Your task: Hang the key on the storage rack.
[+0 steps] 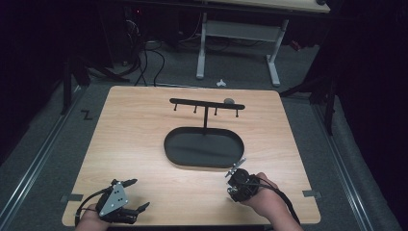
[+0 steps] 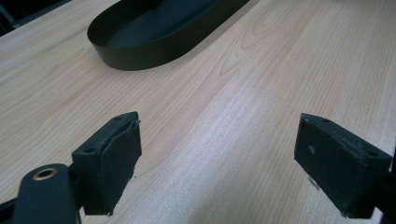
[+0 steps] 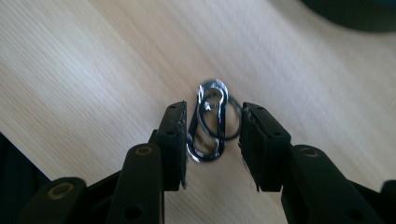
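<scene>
Glossy metal clip (image 3: 210,122), matt wooden table (image 3: 93,70)

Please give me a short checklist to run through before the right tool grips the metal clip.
1. Metal clip sits between the right tool pads: ok.
2. Pads pressing on the clip: not ok; one side is near or touching, a gap shows on the other.
3. Clip lies flat on the wooden table: ok.
4. Left tool open, holding nothing, away from the clip: ok.
5. Black oval tray and hook stand unobstructed: ok.
</scene>
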